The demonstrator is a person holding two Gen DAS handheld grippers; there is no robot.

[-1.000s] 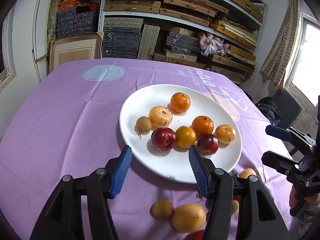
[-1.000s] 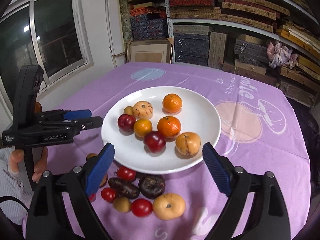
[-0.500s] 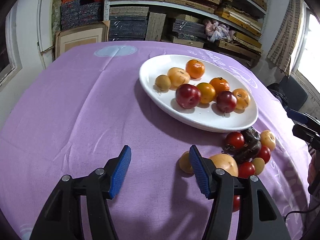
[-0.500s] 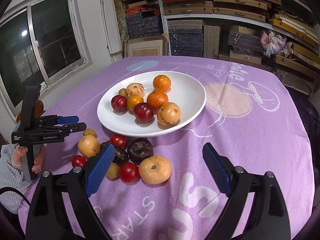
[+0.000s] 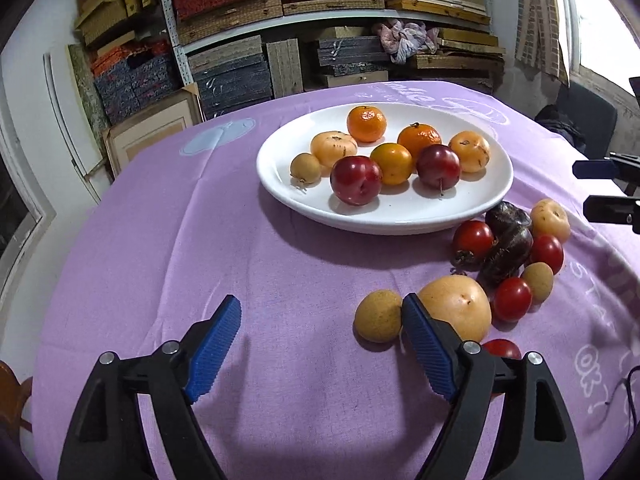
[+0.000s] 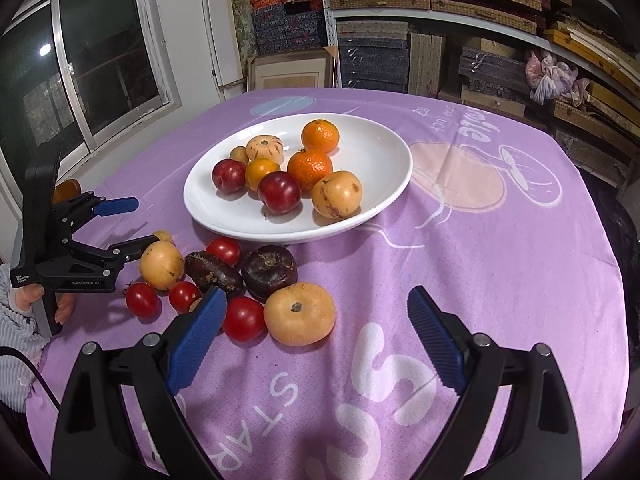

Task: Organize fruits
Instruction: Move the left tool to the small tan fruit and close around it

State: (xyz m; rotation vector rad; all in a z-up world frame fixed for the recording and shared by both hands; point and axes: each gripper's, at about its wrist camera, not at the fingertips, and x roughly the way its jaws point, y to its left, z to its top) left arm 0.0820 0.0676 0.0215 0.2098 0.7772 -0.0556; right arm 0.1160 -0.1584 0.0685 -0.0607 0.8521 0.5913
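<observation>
A white plate (image 5: 400, 216) (image 6: 380, 152) holds several fruits: oranges, red plums (image 5: 355, 180) and yellow ones. Loose fruit lies on the purple cloth in front of the plate: red tomatoes (image 5: 472, 239), dark fruits (image 6: 269, 270), a small brown fruit (image 5: 378, 315) and a large yellow fruit (image 5: 456, 312) (image 6: 160, 265). My left gripper (image 5: 322, 344) is open and empty, low over the cloth; its right finger is beside the small brown and large yellow fruits. My right gripper (image 6: 316, 332) is open and empty, just in front of a yellow-orange fruit (image 6: 300, 313).
The round table is covered by a purple cloth (image 6: 480, 240). Shelves of boxes (image 5: 320, 20) stand behind it, a window (image 6: 80, 60) at one side. The left gripper also shows in the right wrist view (image 6: 122, 224), the right gripper in the left wrist view (image 5: 600, 188).
Both grippers have drawn back from the plate and dropped lower towards the loose fruit. Both stay open and empty.
</observation>
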